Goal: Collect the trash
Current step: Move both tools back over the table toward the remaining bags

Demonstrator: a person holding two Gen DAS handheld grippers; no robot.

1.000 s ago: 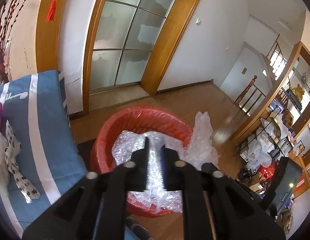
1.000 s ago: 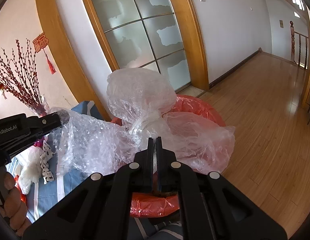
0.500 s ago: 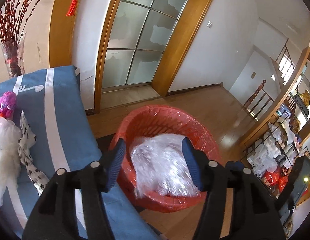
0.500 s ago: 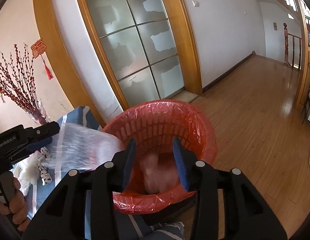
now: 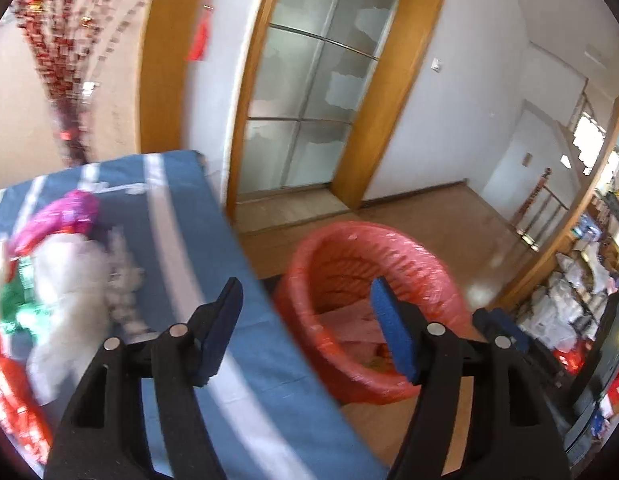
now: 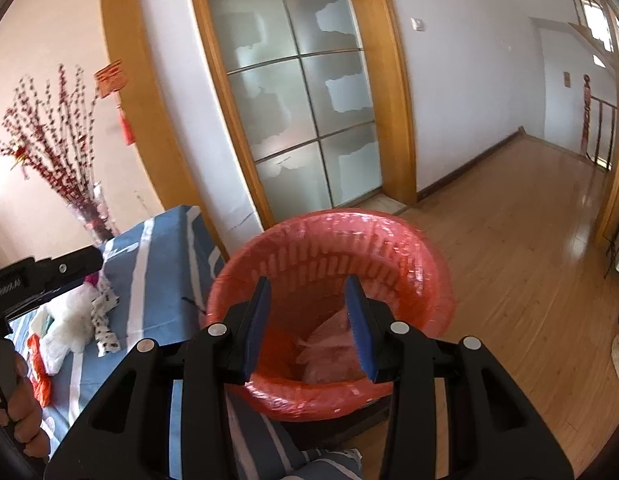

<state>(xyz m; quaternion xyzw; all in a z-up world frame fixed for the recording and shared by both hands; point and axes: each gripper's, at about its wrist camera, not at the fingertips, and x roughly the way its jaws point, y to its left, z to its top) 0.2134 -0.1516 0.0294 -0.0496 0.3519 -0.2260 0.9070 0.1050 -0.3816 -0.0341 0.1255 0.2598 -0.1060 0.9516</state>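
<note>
Left wrist view, gripper: the left gripper (image 5: 305, 330) is released, its jaws are opening and nothing is between them; one second ago it was clenched on bubble wrap.
Left wrist view, bin: the red-lined trash basket (image 5: 425, 264) sits at lower centre-right of the frame, on the floor beside the blue striped cloth (image 5: 181, 240); pale plastic lies inside it.
Left wrist view, what remains: at the left edge, blurred, a white bag (image 5: 69, 280), a pink wrapper (image 5: 65, 212) and a red packet (image 5: 13, 400) lie on the cloth.
Right wrist view, gripper: the right gripper (image 6: 307, 326) is half open and empty; earlier it held the clear plastic bundle.
Right wrist view, trash: the plastic bundle (image 6: 329, 340) now lies down in the basket (image 6: 329, 240), at lower centre.
Right wrist view, other hand: a hand (image 6: 17, 400) holds the left tool at the lower left edge.
Meaning: this drop seems done; the pile on the cloth is probably next.
</note>
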